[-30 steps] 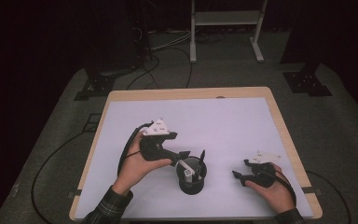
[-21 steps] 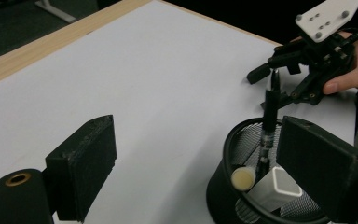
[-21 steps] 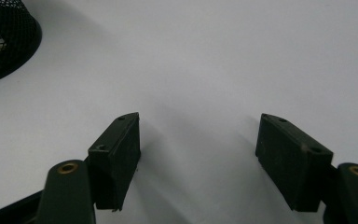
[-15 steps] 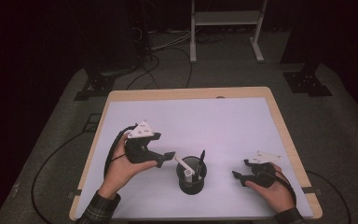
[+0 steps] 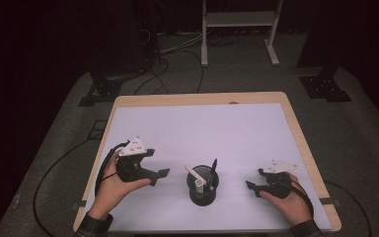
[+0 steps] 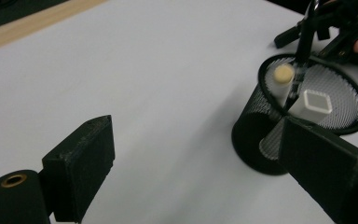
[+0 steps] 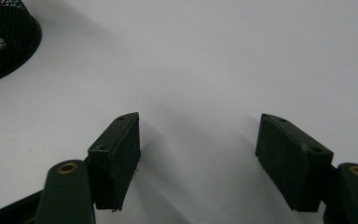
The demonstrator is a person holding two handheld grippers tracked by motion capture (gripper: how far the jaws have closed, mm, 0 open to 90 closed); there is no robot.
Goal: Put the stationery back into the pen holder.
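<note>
Mesh cup (image 5: pixel 202 186) holding pens stood mid-front on the counter (image 5: pixel 197 128). We held left tongs (image 5: pixel 160 174) and right tongs (image 5: pixel 250 185) wide open, empty, flanking it; approaching slowly seemed best.

The high view looks forward and down from above the person's side, taking in the whole table (image 5: pixel 296 138) and the floor beyond. The left gripper view sits low and close, facing the mesh cup (image 6: pixel 279 135). The right gripper view looks down at close range; the mesh at its corner is probably the same cup.
</note>
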